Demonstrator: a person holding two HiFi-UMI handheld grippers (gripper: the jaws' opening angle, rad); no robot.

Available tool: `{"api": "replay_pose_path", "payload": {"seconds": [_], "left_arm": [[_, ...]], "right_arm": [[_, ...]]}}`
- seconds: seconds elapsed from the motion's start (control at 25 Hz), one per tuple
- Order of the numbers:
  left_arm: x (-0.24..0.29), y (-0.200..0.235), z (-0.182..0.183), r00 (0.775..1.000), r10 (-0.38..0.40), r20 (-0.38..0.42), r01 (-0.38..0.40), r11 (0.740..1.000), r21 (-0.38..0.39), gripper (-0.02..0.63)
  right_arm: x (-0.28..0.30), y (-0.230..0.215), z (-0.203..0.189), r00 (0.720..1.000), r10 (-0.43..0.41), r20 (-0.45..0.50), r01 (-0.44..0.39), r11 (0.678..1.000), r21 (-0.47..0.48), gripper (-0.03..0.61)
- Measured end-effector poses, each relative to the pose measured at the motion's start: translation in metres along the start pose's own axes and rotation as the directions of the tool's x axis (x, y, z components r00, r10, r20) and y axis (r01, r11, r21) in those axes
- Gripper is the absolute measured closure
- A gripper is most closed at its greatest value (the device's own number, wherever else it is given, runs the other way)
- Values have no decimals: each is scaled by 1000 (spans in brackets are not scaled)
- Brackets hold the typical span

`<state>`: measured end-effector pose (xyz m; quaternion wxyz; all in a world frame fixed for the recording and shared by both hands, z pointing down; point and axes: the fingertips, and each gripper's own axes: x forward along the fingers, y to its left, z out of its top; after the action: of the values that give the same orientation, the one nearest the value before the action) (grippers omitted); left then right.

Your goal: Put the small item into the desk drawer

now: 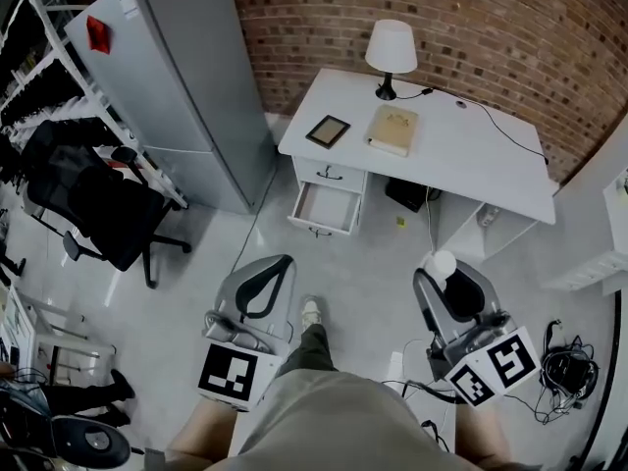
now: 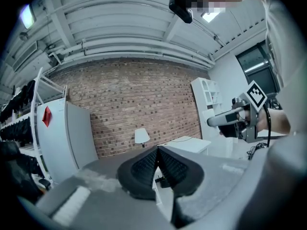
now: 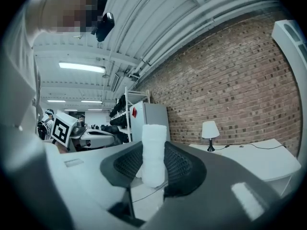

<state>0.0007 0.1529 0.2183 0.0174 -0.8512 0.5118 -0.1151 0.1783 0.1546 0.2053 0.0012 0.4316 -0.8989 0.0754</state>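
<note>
My right gripper [image 1: 447,275] is shut on a small white cylinder-shaped item [image 3: 154,154], whose rounded end [image 1: 443,263] sticks out past the jaw tips in the head view. My left gripper [image 1: 267,279] is held beside it with its jaws shut and nothing between them [image 2: 157,164]. Both hover above the floor, well short of the white desk [image 1: 471,155] against the brick wall. The desk's lower drawer [image 1: 325,208] stands pulled open and looks empty.
On the desk sit a lamp [image 1: 390,55], a tan book [image 1: 392,130] and a dark framed tablet [image 1: 328,130]. A grey fridge [image 1: 177,86] and a black office chair [image 1: 93,204] stand left. Cables [image 1: 564,371] lie on the floor at right.
</note>
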Motion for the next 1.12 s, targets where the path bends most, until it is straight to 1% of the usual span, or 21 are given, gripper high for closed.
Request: {"api": "replay_pose_path", "payload": {"seconds": [0.16,0.28,0.44,0.72,0.92,1.12], "left_arm": [[34,38,-6,999,-23,-32,22,1000,-8,611],[66,70,-12,997,-44,-59,43,999,-11,611],[107,110,-13,995,-80,-60,79,997,-21,611],[165,180,-19,993,-94,-71,92,995,-29,612],[187,213,-25,992,-101,-72,99,995,-29,611],[199,226,-30,992,-97,-78,94,995,-32,611]], "right_arm": [[50,-12,2,1000,-6,-30,6,1000,6,445],[89,-26,8,999,-28,-33,28,1000,11,445],[147,-42,13,998,-50,-35,51,998,22,445],[239,-64,17,997,-59,-55,60,998,22,445],[280,-73,14,994,-82,-67,84,996,27,445],[297,-82,9,993,-85,-85,88,996,27,445]]}}
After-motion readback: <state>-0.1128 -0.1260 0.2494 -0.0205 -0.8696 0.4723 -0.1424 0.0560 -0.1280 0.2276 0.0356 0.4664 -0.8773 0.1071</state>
